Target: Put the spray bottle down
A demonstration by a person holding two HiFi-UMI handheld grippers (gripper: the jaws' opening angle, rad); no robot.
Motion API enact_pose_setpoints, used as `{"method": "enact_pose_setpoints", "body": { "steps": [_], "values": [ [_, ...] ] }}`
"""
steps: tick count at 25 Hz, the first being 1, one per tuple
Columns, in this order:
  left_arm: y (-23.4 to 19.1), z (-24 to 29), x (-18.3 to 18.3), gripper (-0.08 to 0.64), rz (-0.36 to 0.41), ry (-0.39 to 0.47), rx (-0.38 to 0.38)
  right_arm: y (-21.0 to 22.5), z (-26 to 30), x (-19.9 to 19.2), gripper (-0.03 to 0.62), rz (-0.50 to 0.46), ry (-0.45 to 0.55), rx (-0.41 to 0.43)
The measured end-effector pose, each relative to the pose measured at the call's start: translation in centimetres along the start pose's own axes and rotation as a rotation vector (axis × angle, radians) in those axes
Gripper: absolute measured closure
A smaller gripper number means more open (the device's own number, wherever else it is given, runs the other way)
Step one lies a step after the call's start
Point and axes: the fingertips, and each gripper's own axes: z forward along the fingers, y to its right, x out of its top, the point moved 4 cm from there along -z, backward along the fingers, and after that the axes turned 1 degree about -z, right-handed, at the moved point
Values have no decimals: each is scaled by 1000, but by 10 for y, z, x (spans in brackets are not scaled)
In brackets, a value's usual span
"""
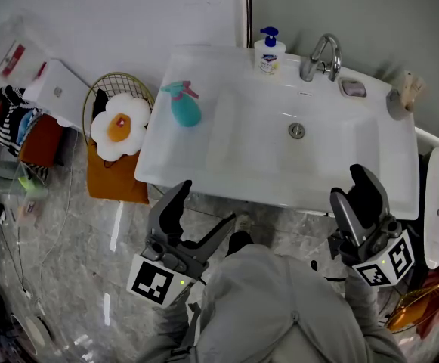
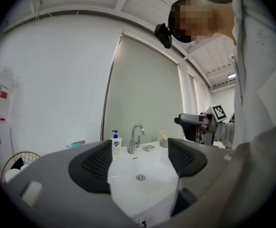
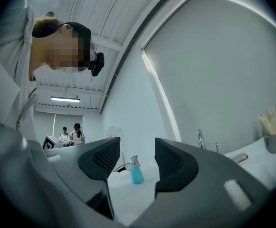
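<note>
The teal spray bottle [image 1: 185,110] with a pink trigger stands upright on the flat left part of the white sink top [image 1: 204,165]; nothing holds it. In the right gripper view the spray bottle [image 3: 137,174] shows far off between the jaws. In the left gripper view, only the spray bottle's [image 2: 76,144] top peeks over the left jaw. My left gripper [image 1: 204,206] is open and empty, below the sink's front edge. My right gripper [image 1: 351,187] is open and empty at the front right of the sink. Both are well apart from the bottle.
A soap pump bottle [image 1: 268,51], a faucet [image 1: 321,55], a soap dish [image 1: 353,88] and a cup [image 1: 404,97] line the back of the sink. The drain [image 1: 297,130] sits mid-basin. A wire basket [image 1: 98,97] with an egg-shaped cushion [image 1: 121,123] stands at the left on the floor.
</note>
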Motion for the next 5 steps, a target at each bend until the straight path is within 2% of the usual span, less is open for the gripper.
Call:
{"method": "enact_pose_setpoints", "body": {
  "steps": [5],
  "values": [
    [15,-3,4,143,8,0,-7,-3,-13,5,364,-1,5,5]
  ]
}}
